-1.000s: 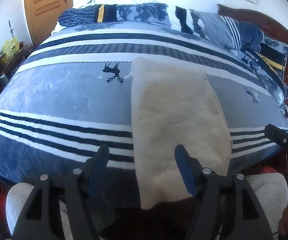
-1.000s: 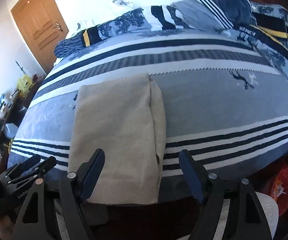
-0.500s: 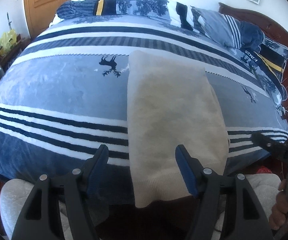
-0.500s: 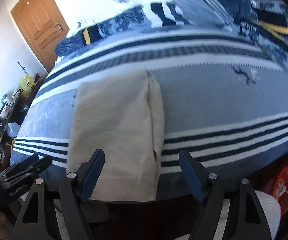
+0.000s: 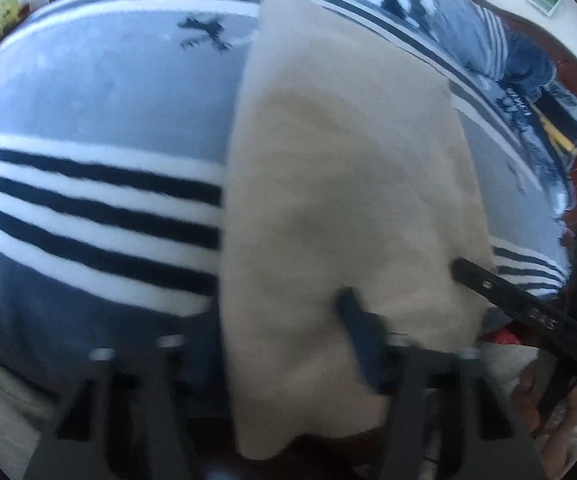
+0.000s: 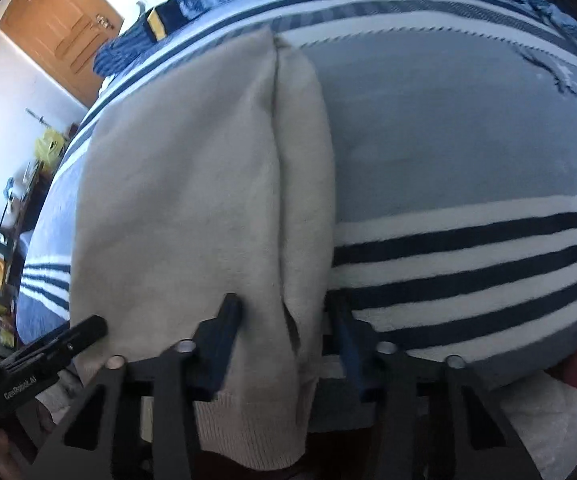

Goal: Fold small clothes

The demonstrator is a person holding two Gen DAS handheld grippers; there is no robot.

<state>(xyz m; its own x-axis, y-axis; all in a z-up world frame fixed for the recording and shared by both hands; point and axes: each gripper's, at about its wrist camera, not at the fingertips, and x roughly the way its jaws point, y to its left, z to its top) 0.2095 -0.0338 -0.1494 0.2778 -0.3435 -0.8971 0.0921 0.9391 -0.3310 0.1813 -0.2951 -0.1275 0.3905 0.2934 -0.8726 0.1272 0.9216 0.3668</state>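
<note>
A beige knit sweater (image 5: 344,184) lies folded lengthwise on the striped bed, its hem hanging over the near edge; it also shows in the right wrist view (image 6: 192,184). My left gripper (image 5: 272,320) is open and straddles the sweater's left near edge; its left finger is hidden by blur, and its right finger (image 5: 354,316) rests on the cloth. My right gripper (image 6: 286,320) is open, its jaws astride the sweater's right folded edge near the hem. Each gripper appears in the other's view, the right gripper in the left wrist view (image 5: 504,296) and the left in the right wrist view (image 6: 48,344).
The blue, white and navy striped blanket (image 6: 468,160) covers the bed. Pillows and bedding (image 5: 500,52) are piled at the far end by a wooden headboard. A wooden door (image 6: 64,28) and cluttered furniture (image 6: 4,216) stand at the left.
Both grippers have moved forward and down to the sweater's near end. The jaws now straddle its left and right edges; before they hovered short of the bed edge.
</note>
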